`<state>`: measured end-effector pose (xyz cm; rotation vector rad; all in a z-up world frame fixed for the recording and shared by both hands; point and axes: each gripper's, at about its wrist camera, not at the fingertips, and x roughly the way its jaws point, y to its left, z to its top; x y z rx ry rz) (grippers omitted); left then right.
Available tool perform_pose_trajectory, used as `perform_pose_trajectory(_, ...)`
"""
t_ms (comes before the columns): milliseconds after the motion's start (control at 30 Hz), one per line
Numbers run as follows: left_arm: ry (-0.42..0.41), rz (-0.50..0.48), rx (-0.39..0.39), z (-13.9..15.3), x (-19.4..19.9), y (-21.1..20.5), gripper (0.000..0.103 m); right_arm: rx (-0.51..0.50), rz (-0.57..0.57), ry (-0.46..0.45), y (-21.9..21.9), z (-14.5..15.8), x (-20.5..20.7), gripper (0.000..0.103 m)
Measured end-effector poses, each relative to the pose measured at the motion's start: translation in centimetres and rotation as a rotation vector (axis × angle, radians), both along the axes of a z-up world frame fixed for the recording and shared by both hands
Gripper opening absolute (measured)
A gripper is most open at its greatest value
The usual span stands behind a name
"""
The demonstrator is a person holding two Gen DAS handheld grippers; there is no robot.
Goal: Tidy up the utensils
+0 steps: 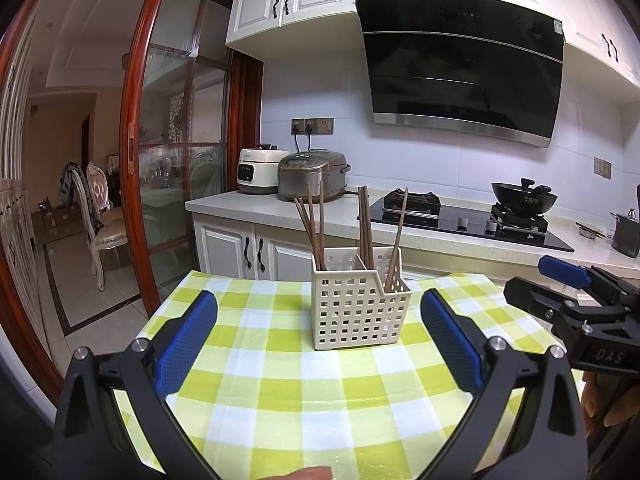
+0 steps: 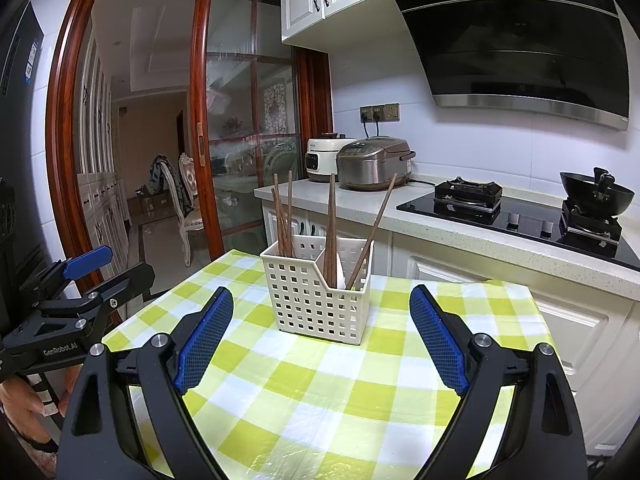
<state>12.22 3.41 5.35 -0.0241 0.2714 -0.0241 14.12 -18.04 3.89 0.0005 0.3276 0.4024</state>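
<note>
Cream perforated plastic caddy (image 1: 360,312) stands on green-checked tablecloth (image 1: 280,392). Brown wooden chopsticks (image 2: 331,232) stand inside it, long axes near-vertical, tips up, one leaning right. Left gripper (image 1: 319,344) and right gripper (image 2: 321,340): jaws wide apart, empty.

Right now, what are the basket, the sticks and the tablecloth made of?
The basket looks like cream plastic: smooth moulded walls with a grid of square holes. The chopsticks look like dark brown wood, matt and thin, though they could be bamboo. The tablecloth is a green and white check; its light sheen and shallow wrinkles suggest a plastic or coated sheet, but woven cloth cannot be ruled out.
</note>
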Motion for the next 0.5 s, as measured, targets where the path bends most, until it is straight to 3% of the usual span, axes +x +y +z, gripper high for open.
perform_pose_trajectory(500, 0.006, 0.012, 0.003, -0.49, 0.17, -0.14, 0.098, -0.003, -0.002, 0.0, -0.04, 0.07, -0.07, 0.085)
